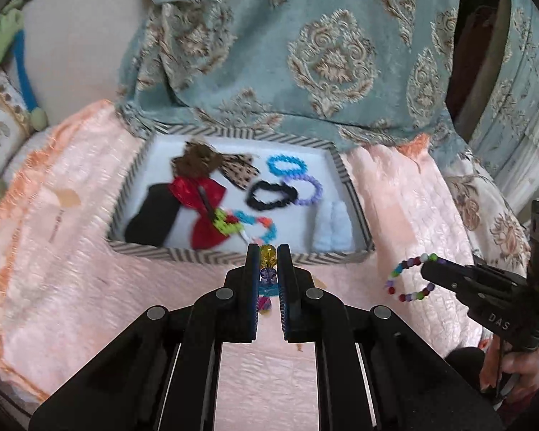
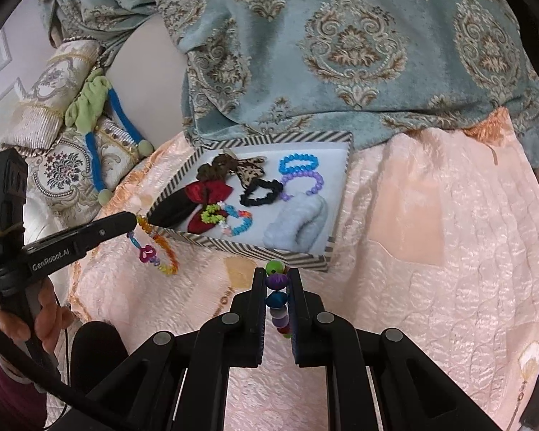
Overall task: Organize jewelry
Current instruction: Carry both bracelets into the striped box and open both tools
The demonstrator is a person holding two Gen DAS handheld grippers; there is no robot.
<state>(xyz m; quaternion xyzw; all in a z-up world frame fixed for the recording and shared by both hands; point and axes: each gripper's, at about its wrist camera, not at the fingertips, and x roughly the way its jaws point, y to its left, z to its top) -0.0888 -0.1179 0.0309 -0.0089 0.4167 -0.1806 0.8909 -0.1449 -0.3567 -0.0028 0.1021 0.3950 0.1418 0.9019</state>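
Left gripper (image 1: 268, 251): clamped tight on an orange beaded bracelet (image 2: 161, 251), whose loop hangs below the tips, just outside the box's near left corner.
Right gripper (image 2: 277, 273): pinched on a mixed-colour beaded bracelet (image 1: 411, 277), a string of round beads between the fingers; the loop hangs above the peach bedspread (image 2: 431, 251), to the right of the box.
Box (image 1: 233, 256): striped rim, white inside, resting on the bedspread, ahead of both grippers.
Bracelets in box: three, one blue (image 1: 287, 165), one purple (image 1: 311, 188), one multicolour (image 1: 249, 224) nearest the front rim.
Black scrunchie (image 1: 271, 197): one, touching the purple bracelet.
Bows: three, brown (image 1: 197, 161), spotted (image 1: 240, 170), red (image 1: 204, 208), overlapping at the left.
Pale blue fluffy piece (image 1: 332, 230): one, front right corner.
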